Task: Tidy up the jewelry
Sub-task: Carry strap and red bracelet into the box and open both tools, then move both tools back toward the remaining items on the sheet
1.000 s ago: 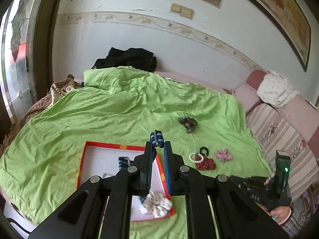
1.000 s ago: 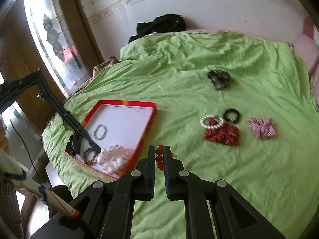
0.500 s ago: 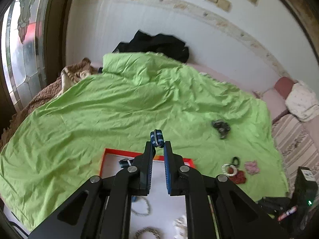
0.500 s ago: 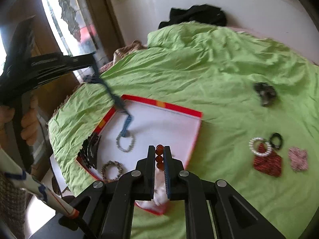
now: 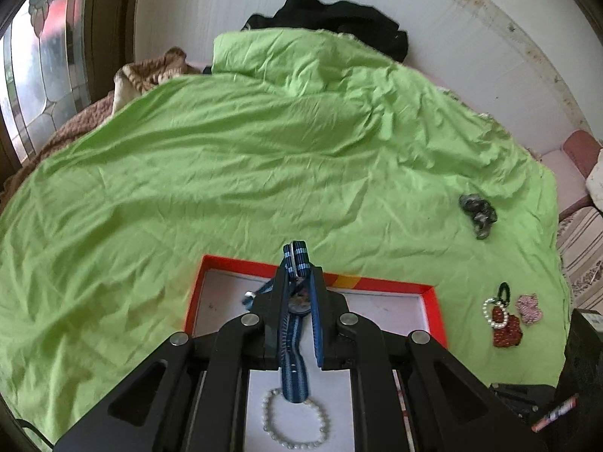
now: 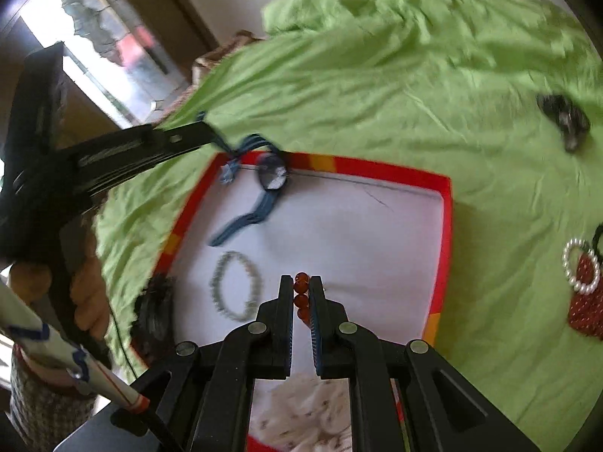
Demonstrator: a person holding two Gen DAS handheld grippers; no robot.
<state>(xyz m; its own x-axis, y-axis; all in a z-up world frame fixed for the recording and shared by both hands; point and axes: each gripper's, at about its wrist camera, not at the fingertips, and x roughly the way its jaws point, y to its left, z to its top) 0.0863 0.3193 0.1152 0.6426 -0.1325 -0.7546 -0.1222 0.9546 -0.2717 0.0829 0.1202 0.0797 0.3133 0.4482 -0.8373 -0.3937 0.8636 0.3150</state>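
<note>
left gripper (image 5: 299, 282) clamps watch (image 6: 272, 177) (strap dangling) over tray (image 6: 446, 203).

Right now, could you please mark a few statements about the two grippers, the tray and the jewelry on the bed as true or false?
1. The left gripper pinches a blue striped watch. True.
2. The right gripper is empty. False: it holds an amber bead bracelet.
3. The red-rimmed tray lies on a green sheet. True.
4. The white pearl bracelet lies inside the tray. False: it is on the sheet, outside.
</note>
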